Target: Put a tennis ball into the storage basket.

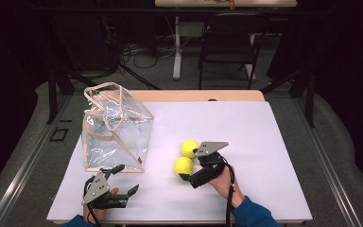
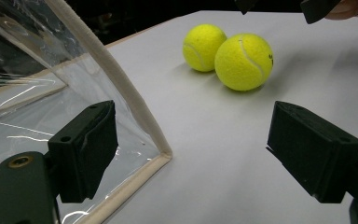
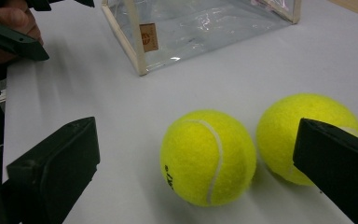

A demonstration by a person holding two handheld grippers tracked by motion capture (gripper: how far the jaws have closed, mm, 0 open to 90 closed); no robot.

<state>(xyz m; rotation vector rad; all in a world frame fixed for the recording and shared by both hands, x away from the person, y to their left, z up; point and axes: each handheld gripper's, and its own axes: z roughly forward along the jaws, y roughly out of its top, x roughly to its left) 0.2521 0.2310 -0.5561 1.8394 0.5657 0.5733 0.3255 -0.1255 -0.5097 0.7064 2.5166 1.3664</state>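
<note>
Right gripper view looks along the right gripper [image 3: 193,161], whose jaws stand wide apart with nothing gripped; the near tennis ball [image 3: 208,156] sits on the white bench [image 3: 88,88] between them, untouched. A second tennis ball [image 3: 303,126] lies just beside it at about 2 o'clock, partly behind the right-hand jaw. Farther off, at 12 o'clock, stands the clear plastic tote bag [image 3: 200,23] with beige trim and a small brown label.

From the high view, the right gripper [image 1: 194,176] rests low on the bench with its jaws pointing toward 10 o'clock, the near tennis ball [image 1: 183,166] right at their tips and the second tennis ball [image 1: 189,147] just beyond at 12 o'clock.

The left gripper [image 1: 123,178] lies at the bench's front left, jaws also spread wide and empty, pointing toward 2 o'clock; the tote bag [image 1: 116,127] stands just beyond it at 12 o'clock. Along the left gripper view, the bag's lower corner [image 2: 161,156] lies between the open jaws, near the left one.
</note>
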